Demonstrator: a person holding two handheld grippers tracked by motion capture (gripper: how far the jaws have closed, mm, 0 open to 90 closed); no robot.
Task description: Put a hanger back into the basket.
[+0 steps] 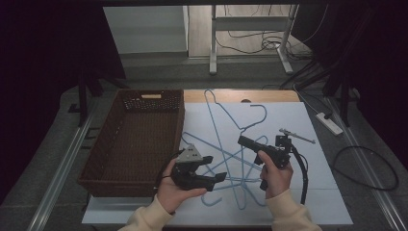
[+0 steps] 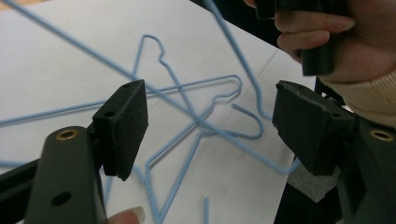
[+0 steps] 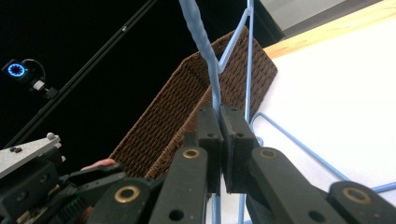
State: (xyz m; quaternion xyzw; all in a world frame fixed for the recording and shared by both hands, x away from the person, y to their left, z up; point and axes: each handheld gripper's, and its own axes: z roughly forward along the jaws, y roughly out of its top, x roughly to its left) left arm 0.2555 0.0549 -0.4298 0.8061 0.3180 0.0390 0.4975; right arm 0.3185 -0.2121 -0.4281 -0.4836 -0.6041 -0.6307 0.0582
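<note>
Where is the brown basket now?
In the high view the basket stands on the left side of the table, beside the white sheet with the blue hangers, close to the left gripper.

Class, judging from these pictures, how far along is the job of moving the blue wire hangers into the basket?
Done: nothing yet; the brown basket looks empty. In hand: the right gripper is shut on one blue hanger, pinching its wire near the twisted neck. The left gripper hovers open over the tangled hangers. Left: freeing each hanger from the pile and placing it in the basket.
</note>
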